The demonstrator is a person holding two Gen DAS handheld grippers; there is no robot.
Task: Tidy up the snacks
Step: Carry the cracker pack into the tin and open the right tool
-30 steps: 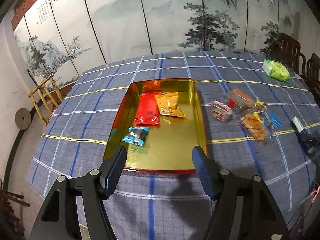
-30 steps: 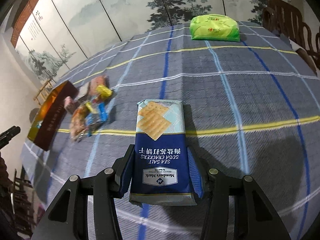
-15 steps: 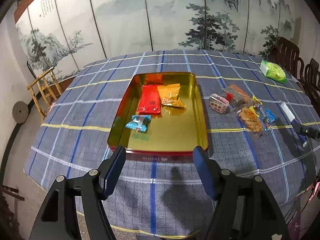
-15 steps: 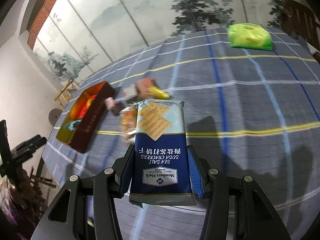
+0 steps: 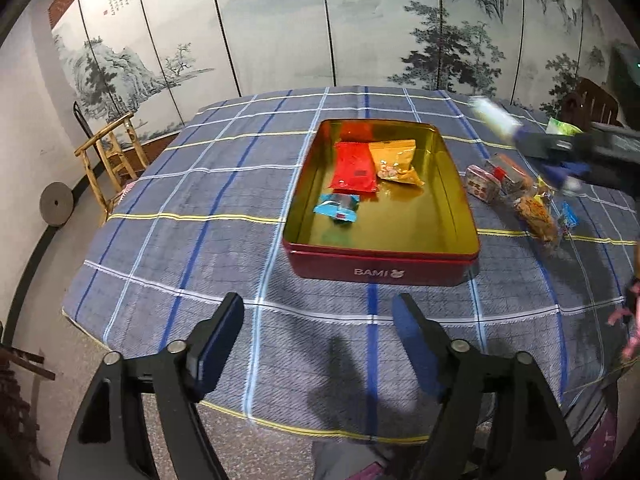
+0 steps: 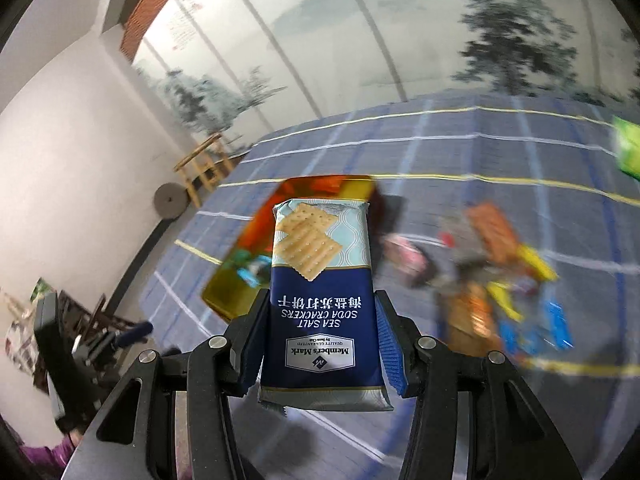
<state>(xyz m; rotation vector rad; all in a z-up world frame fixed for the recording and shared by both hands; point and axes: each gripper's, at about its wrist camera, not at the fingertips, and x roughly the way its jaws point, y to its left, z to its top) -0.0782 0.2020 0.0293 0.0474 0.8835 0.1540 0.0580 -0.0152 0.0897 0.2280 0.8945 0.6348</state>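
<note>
A red tin with a gold inside [image 5: 380, 270] sits mid-table and holds a red packet [image 5: 354, 168], an orange packet [image 5: 396, 160] and a small blue sweet [image 5: 336, 208]. My left gripper [image 5: 320, 338] hangs over the near cloth edge, its jaws opening with nothing between them. My right gripper [image 6: 320, 344] is shut on a blue soda cracker pack [image 6: 320, 296], lifted above the table with the tin [image 6: 224, 296] blurred behind it. In the left wrist view that gripper and pack [image 5: 496, 118] come in blurred at the upper right.
A heap of loose snacks [image 5: 516, 196] lies right of the tin on the checked tablecloth [image 5: 200, 240]. A green bag [image 6: 628, 148] rests at the far right. A wooden chair [image 5: 112, 160] stands left of the table, painted screen panels behind.
My right gripper lifted the cracker pack off the cloth and swung it left toward the tin. My left gripper drew back from the tin to the near table edge, jaws wider.
</note>
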